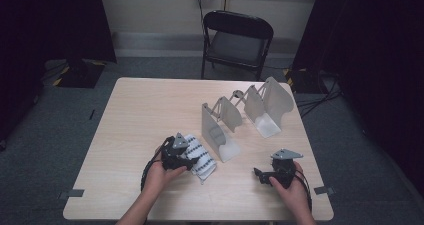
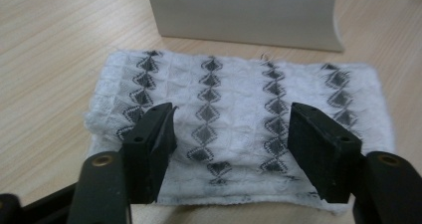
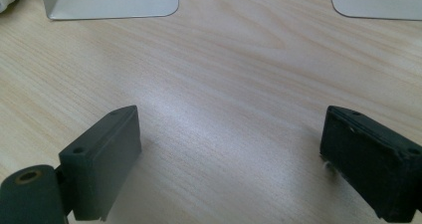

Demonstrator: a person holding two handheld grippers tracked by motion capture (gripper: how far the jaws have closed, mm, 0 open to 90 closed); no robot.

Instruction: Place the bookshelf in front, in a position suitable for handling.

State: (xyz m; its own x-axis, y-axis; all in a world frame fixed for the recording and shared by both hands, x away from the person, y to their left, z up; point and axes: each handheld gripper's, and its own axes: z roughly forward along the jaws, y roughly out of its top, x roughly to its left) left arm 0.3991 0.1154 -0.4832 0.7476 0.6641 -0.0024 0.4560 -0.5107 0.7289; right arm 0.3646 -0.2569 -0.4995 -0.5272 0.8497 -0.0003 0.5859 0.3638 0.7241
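Your left claw (image 1: 192, 161) hung over the near end of the folded cloth (image 1: 201, 156), a white waffle-weave piece with rows of dark diamonds. In the left gripper view the cloth (image 2: 239, 114) lay flat on the worktop (image 1: 140, 120), its long axis running across the claw, and the two jaws straddled its near hem about half open, their pads (image 2: 161, 134) not yet pressing on the fabric. So the cloth sat straight ahead of and just under that claw, and your left hand (image 1: 159, 177) was by far the nearer one; the coming move looked like a pinch on that hem.

Just beyond the cloth stood the nearest panel of the white folding rack (image 1: 220, 130), its upright wall (image 2: 249, 15) close behind the cloth's far edge. That wall would likely crowd any forward push or high lift.

Well to the right of the cloth, your right claw (image 1: 260, 175) rested low over bare worktop, jaws spread wide and holding nothing, with the rack's base plates (image 3: 114, 2) ahead of it.
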